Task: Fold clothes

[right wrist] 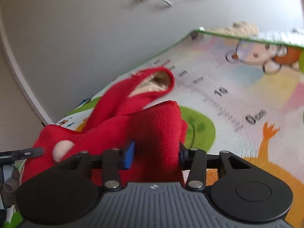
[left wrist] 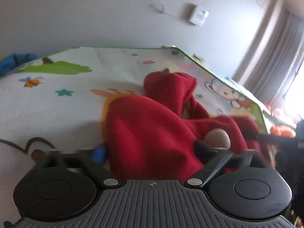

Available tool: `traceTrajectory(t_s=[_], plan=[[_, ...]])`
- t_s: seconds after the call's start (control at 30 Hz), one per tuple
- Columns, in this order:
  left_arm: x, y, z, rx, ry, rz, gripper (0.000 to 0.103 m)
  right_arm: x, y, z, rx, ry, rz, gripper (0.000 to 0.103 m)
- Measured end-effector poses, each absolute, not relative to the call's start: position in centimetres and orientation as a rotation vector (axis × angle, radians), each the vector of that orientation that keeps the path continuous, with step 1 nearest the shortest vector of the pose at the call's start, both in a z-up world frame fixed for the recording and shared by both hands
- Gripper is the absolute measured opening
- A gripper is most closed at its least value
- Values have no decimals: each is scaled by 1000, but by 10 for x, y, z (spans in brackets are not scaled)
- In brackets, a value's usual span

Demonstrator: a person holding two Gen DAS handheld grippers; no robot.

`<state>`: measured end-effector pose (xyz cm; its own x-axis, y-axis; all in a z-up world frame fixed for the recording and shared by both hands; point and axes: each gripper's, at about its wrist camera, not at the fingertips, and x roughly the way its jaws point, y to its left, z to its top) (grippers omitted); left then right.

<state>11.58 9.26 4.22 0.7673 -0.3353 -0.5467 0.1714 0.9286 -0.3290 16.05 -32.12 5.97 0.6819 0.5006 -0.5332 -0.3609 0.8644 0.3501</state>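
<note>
Right wrist view showed the right gripper (right wrist: 153,153) clamped on a thick fold of the red fleece hooded garment (right wrist: 133,117), bunched on the cartoon-printed play mat (right wrist: 247,98). The left gripper (left wrist: 150,152) also pinched it. Fleece could slip free under tension. Its hood pointed away, long axis running ahead.

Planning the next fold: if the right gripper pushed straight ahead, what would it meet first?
The red garment already bunched between the right gripper fingers; beyond it probably the hood, then the mat.
</note>
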Motion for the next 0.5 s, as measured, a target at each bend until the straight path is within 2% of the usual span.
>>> traceTrajectory(t_s=[0.13, 0.23, 0.27, 0.3, 0.33, 0.37, 0.43, 0.47, 0.5], plan=[[107, 96, 60, -205, 565, -234, 57, 154, -312, 79, 110, 593, 500, 40], [116, 105, 46, -172, 609, -122, 58, 166, -306, 66, 9, 598, 413, 40], [117, 108, 43, -190, 619, -107, 61, 174, -306, 57, -7, 617, 384, 40], [117, 113, 40, -214, 627, -97, 67, 180, -308, 49, 0, 636, 369, 46], [117, 117, 37, -238, 636, -87, 70, 184, -313, 44, 31, 649, 354, 58], [115, 123, 37, -280, 632, -90, 72, 186, -320, 43, 84, 657, 339, 62], [108, 135, 43, -373, 621, -133, 81, 189, -334, 47, 176, 674, 348, 67], [103, 142, 47, -426, 614, -162, 90, 188, -341, 51, 222, 681, 360, 67], [100, 147, 52, -467, 600, -176, 93, 186, -347, 54, 259, 683, 375, 67]])
